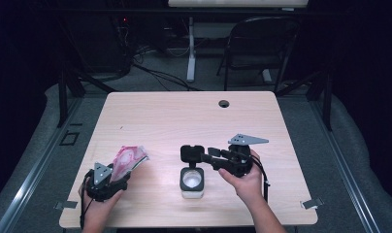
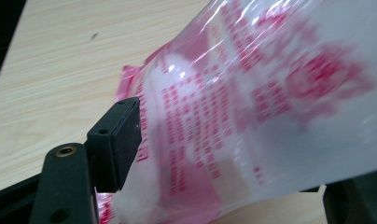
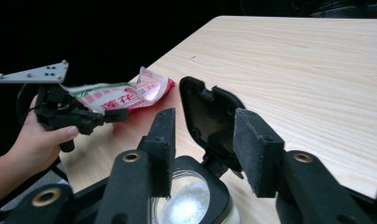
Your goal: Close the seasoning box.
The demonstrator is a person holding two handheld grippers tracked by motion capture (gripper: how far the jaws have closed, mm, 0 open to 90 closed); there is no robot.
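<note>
Your left gripper (image 1: pixel 117 178) sits left of the jar (image 1: pixel 192 182), jaws spread, the red-printed plastic bag (image 1: pixel 128 158) lying between them; whether the pads touch it you cannot tell. Your right gripper (image 1: pixel 204 156), just right of the jar, straddles its raised black flip lid (image 1: pixel 192 154) with jaws wide, pads apart from it

My bench (image 1: pixel 194 116) is pale wood with a round hole (image 1: pixel 224 103) near its far edge. A jar (image 1: pixel 192 183) with its hinged lid (image 1: pixel 192 154) up stands near me; the red-printed bag (image 1: pixel 130 158) lies left.
</note>
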